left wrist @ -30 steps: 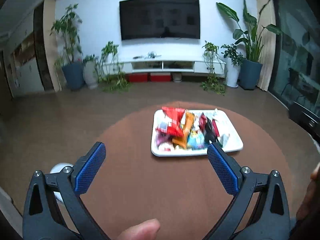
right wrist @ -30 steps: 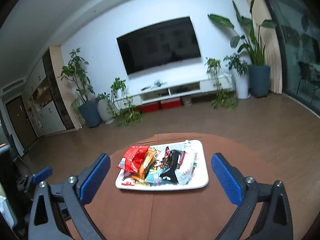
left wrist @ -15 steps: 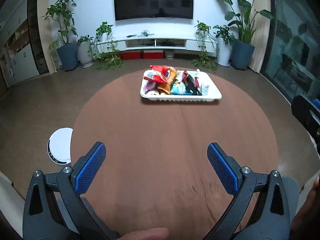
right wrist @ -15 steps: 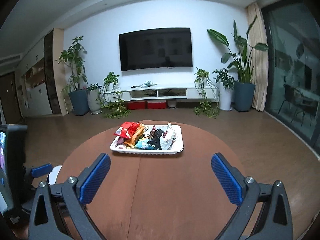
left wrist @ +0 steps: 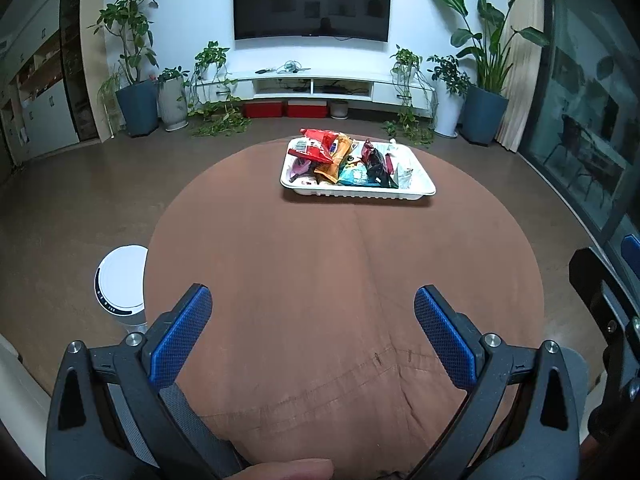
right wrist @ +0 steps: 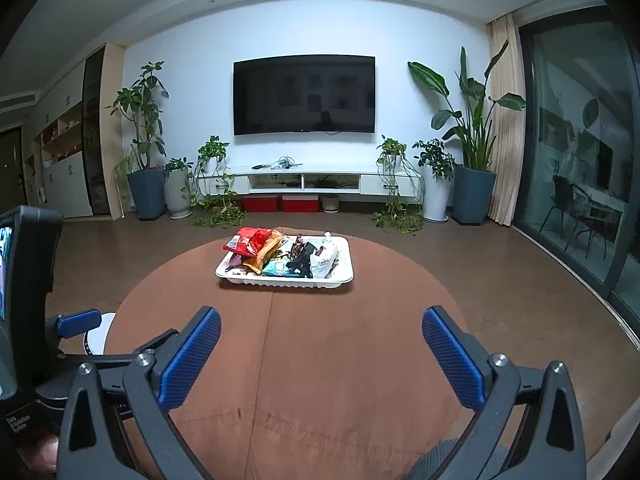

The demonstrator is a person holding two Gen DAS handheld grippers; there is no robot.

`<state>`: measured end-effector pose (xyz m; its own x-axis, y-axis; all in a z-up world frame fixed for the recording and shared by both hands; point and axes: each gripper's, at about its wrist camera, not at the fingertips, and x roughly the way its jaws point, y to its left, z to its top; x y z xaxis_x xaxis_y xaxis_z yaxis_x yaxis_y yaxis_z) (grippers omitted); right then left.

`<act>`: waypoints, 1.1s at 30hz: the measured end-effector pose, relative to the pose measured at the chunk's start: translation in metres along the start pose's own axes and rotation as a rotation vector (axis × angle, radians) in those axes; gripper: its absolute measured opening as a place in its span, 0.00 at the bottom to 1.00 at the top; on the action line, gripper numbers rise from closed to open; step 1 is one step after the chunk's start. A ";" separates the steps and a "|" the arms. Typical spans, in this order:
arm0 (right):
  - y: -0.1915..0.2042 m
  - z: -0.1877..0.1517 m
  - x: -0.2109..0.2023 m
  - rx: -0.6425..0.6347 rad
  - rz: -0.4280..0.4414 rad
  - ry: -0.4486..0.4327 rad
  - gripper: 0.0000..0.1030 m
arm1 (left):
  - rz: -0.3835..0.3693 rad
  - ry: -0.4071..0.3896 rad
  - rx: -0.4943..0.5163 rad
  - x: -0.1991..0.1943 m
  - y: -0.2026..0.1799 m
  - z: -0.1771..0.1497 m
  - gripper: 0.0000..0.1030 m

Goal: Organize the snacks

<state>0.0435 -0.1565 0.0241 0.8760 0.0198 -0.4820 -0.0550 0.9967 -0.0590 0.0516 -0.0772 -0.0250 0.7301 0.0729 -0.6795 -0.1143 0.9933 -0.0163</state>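
**Both tongs spread wide over the near counter, snacks piled in the far tray**

Left tongs (left wrist: 312, 316) held wide apart, blue pads (left wrist: 182, 334) gripping nothing, low over the near part of the round counter (left wrist: 344, 272) under its brown cloth. Right tongs (right wrist: 321, 342) likewise gaping and empty, poised above the same near edge. Well apart from both, toward the far side of the counter: a white tray (left wrist: 420, 190), also seen from the right wrist (right wrist: 344, 268), heaped with snack packets (left wrist: 348, 160). On top at the left of the heap, a red packet (left wrist: 316, 146) leaning on an orange one (left wrist: 336, 156); in the middle, a teal packet (left wrist: 356, 176) and a dark one (left wrist: 376, 162); at the right end, a white packet (right wrist: 324, 258). A fingertip (left wrist: 288, 468) visible at the bottom edge of the left wrist view. Beside the counter on the left, down on the floor, a white round appliance (left wrist: 120, 284). Beyond, a wall-mounted television (right wrist: 304, 94), a low white cabinet (right wrist: 312, 178) and potted plants (right wrist: 468, 152) to either side.
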 end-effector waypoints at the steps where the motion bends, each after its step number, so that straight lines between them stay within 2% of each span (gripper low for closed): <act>1: 0.001 -0.001 -0.002 0.000 0.000 -0.001 1.00 | 0.001 0.000 -0.004 0.000 0.001 0.002 1.00; 33: -0.004 -0.005 0.000 0.008 -0.002 0.042 1.00 | -0.010 -0.012 -0.003 -0.003 0.005 0.010 1.00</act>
<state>0.0407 -0.1606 0.0197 0.8552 0.0144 -0.5181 -0.0491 0.9974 -0.0533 0.0556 -0.0718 -0.0152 0.7390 0.0640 -0.6707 -0.1091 0.9937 -0.0253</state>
